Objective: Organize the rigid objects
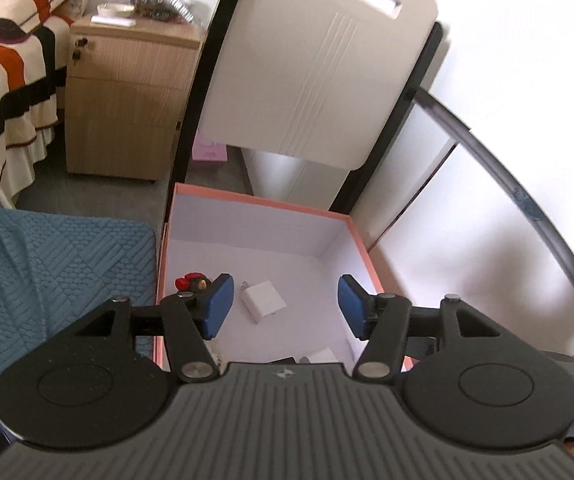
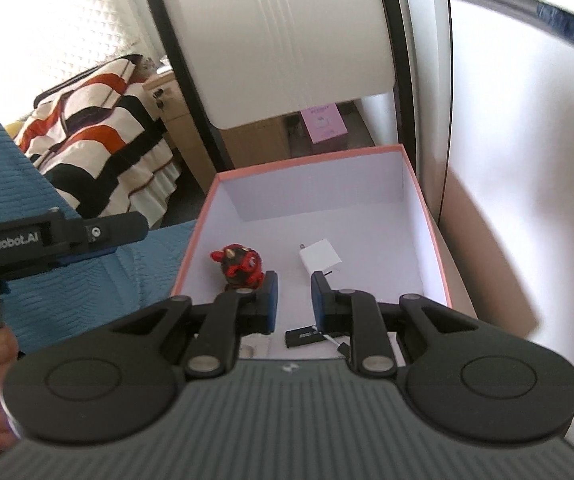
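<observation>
Hovering over the box (image 2: 427,216), we held left gripper (image 1: 285,306) spread wide, right gripper (image 2: 294,300) part-open, both empty; toy (image 2: 241,266), charger (image 2: 319,258) lay inside at frame centre, task seemingly well along.

An open pink box (image 2: 427,216) with a white inside holds a red-and-black figurine (image 2: 241,266) at its left, a white charger (image 2: 321,258) beside it, and a black stick (image 2: 305,337) nearer.
</observation>
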`<move>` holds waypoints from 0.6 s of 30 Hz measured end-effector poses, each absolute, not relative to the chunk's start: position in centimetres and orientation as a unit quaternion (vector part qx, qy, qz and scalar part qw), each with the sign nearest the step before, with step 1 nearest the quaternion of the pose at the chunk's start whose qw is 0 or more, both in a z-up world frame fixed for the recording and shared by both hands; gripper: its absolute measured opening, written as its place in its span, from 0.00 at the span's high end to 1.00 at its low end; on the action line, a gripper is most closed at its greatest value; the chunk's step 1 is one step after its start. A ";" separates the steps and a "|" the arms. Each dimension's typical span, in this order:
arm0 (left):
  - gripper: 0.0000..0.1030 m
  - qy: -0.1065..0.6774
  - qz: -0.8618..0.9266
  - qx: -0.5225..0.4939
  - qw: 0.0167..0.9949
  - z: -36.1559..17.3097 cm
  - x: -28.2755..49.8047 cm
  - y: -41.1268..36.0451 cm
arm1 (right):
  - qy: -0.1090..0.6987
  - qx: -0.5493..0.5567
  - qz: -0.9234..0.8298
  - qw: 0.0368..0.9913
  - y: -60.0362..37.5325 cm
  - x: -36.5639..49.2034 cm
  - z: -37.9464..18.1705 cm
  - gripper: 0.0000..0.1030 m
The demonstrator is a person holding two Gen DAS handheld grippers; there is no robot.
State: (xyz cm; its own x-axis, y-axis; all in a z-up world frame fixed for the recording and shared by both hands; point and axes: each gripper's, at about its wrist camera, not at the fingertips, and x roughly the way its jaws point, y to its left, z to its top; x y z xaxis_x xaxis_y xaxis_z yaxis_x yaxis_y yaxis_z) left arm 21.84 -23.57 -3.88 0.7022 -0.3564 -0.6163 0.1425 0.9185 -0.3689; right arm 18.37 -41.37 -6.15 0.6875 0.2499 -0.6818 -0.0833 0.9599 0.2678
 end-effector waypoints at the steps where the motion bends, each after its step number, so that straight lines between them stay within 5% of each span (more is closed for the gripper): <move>1: 0.37 0.357 -0.137 -0.147 0.912 -3.6 21.4 -23.5 | 0.383 0.108 0.092 0.913 -41.2 18.0 -5.9 0.79; 18: 0.26 0.322 -0.142 -0.148 0.924 -1.5 15.1 -21.8 | 0.354 0.099 0.086 0.926 -39.5 12.5 -4.1 0.79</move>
